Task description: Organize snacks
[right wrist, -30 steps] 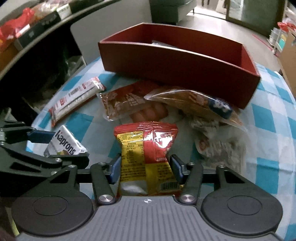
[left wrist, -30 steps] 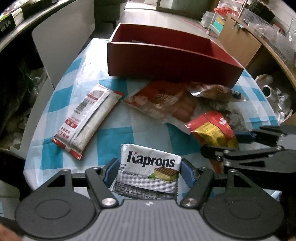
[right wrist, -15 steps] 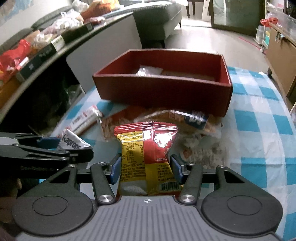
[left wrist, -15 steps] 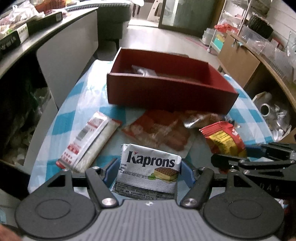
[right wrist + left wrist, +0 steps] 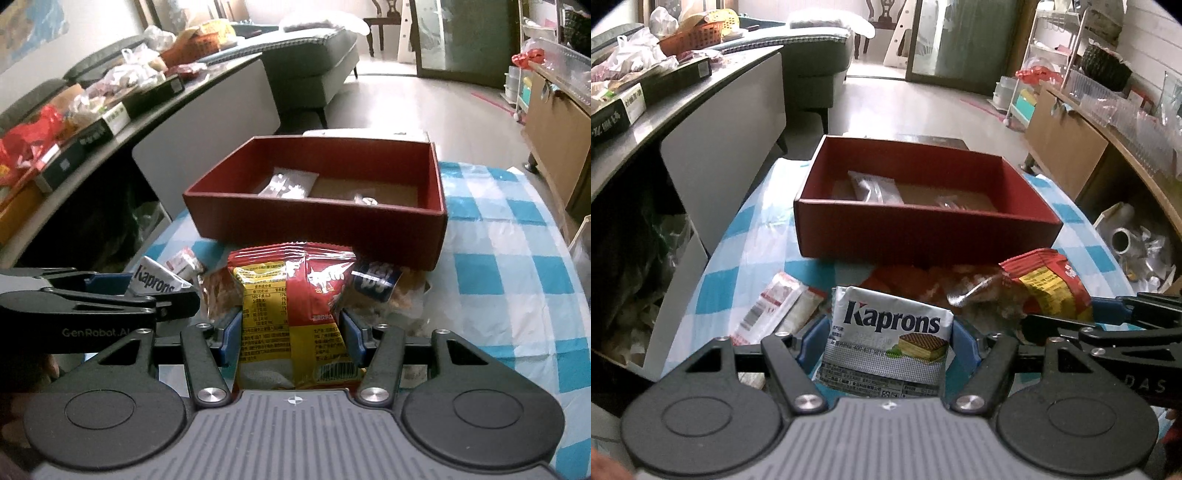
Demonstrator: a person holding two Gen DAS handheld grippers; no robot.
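My left gripper (image 5: 888, 341) is shut on a white Kaprons wafer pack (image 5: 886, 336) and holds it above the table, short of the red box (image 5: 923, 229). My right gripper (image 5: 291, 332) is shut on a red and yellow snack bag (image 5: 291, 306), also raised in front of the red box (image 5: 317, 225). The box holds a clear packet (image 5: 288, 184) and a small wrapped piece (image 5: 365, 199). Each gripper shows in the other's view: the right one (image 5: 1108, 325) with its bag (image 5: 1049, 284), the left one (image 5: 110, 299) with the wafer pack (image 5: 155, 282).
On the blue-checked cloth (image 5: 498, 229) below lie a long white and red packet (image 5: 772, 310), a red sausage pack (image 5: 908, 277) and a clear bag with a blue label (image 5: 376, 284). A cluttered counter (image 5: 92, 110) runs along the left. A wooden cabinet (image 5: 1067, 155) stands right.
Both grippers have risen and tilted up with their snacks held. The red box's inside has come into view and the loose snacks on the cloth have dropped low in the views.
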